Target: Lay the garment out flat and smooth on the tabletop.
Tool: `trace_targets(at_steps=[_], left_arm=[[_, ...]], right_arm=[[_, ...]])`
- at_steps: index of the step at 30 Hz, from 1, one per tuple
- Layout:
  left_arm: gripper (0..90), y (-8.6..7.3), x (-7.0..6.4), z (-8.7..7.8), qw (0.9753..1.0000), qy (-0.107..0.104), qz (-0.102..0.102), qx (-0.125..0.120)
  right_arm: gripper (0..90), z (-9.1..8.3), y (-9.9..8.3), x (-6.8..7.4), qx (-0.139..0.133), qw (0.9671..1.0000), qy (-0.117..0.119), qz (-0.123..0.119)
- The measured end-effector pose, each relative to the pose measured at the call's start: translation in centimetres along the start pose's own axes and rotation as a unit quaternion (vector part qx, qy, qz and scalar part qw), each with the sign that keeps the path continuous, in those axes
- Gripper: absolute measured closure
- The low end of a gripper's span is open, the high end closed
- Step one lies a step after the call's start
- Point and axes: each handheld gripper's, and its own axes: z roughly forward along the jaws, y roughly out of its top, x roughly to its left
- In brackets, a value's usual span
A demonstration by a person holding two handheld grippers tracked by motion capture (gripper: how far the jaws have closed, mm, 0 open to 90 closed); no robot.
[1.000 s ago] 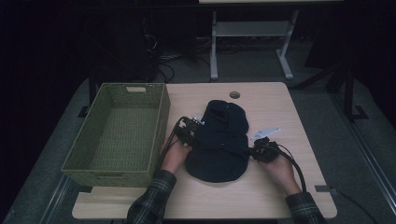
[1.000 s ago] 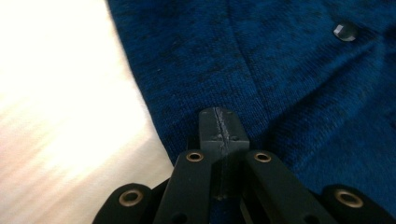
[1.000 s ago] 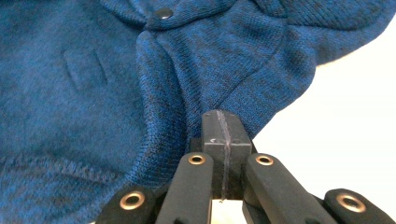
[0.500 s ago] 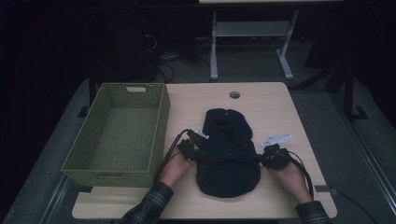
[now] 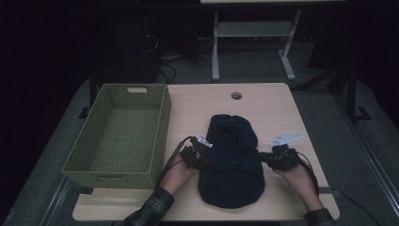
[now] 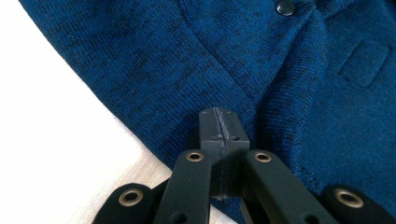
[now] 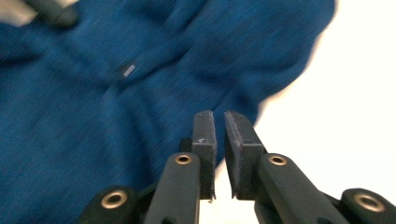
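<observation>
High view: dark blue knit garment flat on wooden table, right of green woven basket. Left gripper at garment's left edge, jaws pressed together over hem. Right gripper at right edge, jaws slightly apart, nothing clamped.

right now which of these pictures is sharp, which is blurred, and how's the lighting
High view: dim, the surroundings nearly black, the blue sweater reads almost black on the table. Left gripper view: sharp, the knit and a snap button crisp, the bare tabletop washed out to white. Right gripper view: the sweater smeared and soft, its edge fuzzy, the tabletop blown out, while the jaws look fairly sharp.
</observation>
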Motion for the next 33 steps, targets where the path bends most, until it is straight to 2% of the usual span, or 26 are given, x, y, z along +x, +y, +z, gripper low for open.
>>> trace_targets(at_steps=[1,3,4,7,12,13,14,18,21,23,25,31,33], left_arm=[[90.0,0.0,0.0,0.0,1.0,0.0,-0.003,-0.003],[90.0,0.0,0.0,0.0,1.0,0.0,-0.001,-0.002],[90.0,0.0,0.0,0.0,1.0,0.0,0.0,-0.001],[90.0,0.0,-0.1,0.0,1.0,0.002,0.003,-0.001],[90.0,0.0,-0.1,0.0,1.0,0.004,0.007,0.0],[90.0,0.0,-0.1,0.0,1.0,0.004,0.005,-0.001],[90.0,0.0,-0.1,0.0,1.0,0.004,0.003,-0.003],[90.0,0.0,-0.1,0.0,1.0,0.003,0.0,-0.005],[90.0,0.0,-0.1,0.1,1.0,0.001,-0.001,-0.006],[90.0,0.0,-0.1,0.0,1.0,0.001,-0.001,-0.005],[90.0,0.0,0.0,0.0,1.0,0.0,-0.002,-0.005],[90.0,0.0,0.0,0.0,1.0,0.0,0.0,-0.003],[90.0,-0.1,-0.1,0.0,1.0,0.001,-0.002,-0.005]], right_arm=[[78.3,0.1,0.3,-0.5,-0.004,1.0,-0.006,0.002],[75.9,0.6,1.4,-2.0,-0.018,0.9994,-0.009,0.029],[74.4,0.9,1.7,-2.5,-0.023,0.9992,-0.015,0.028],[70.7,2.4,3.3,-4.7,-0.027,0.998,-0.024,0.053],[66.5,4.6,5.2,-6.5,-0.023,0.9977,-0.017,0.062],[66.9,4.8,5.4,-6.6,-0.029,0.9974,-0.021,0.062],[66.6,5.2,5.7,-6.9,-0.026,0.9973,-0.013,0.067],[66.4,6.4,6.2,-7.4,-0.024,0.9971,-0.014,0.071],[65.2,7.5,6.2,-7.5,-0.002,0.9975,-0.009,0.07],[64.5,8.0,6.1,-7.4,0.001,0.9977,-0.007,0.068],[64.8,8.5,6.1,-7.3,0.011,0.9979,-0.015,0.062],[80.3,9.0,6.1,-7.5,0.015,0.9972,-0.006,0.073],[82.6,8.9,6.2,-7.5,0.016,0.9977,-0.014,0.065]])
